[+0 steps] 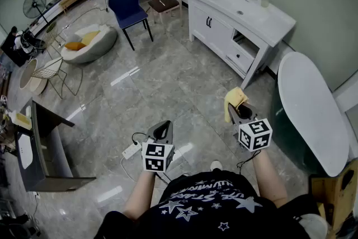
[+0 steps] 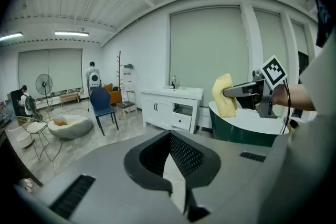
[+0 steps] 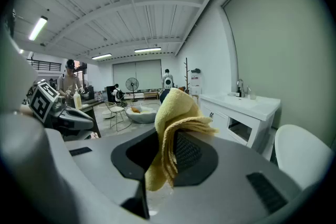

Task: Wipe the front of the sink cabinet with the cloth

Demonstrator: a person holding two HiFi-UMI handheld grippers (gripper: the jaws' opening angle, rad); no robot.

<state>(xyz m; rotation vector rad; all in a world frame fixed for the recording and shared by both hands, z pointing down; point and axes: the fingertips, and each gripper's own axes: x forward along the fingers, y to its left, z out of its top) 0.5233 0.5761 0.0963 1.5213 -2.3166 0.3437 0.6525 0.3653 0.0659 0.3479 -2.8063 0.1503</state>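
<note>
Gleaming grey tiles (image 1: 168,84) reach the sink cabinet (image 1: 217,29); right gripper (image 1: 237,111) holds cloth (image 1: 235,98).

A yellow cloth (image 3: 168,113) is hanging in the right gripper (image 1: 238,112), whose cube (image 1: 255,135) is showing black-and-white squares. Ahead of it, a white cabinet (image 1: 215,31) is standing on grey marbled floor (image 1: 168,81).

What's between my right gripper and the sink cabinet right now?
Only bare floor lies between the right gripper, shut on the yellow cloth, and the sink cabinet; the head view shows it.
</note>
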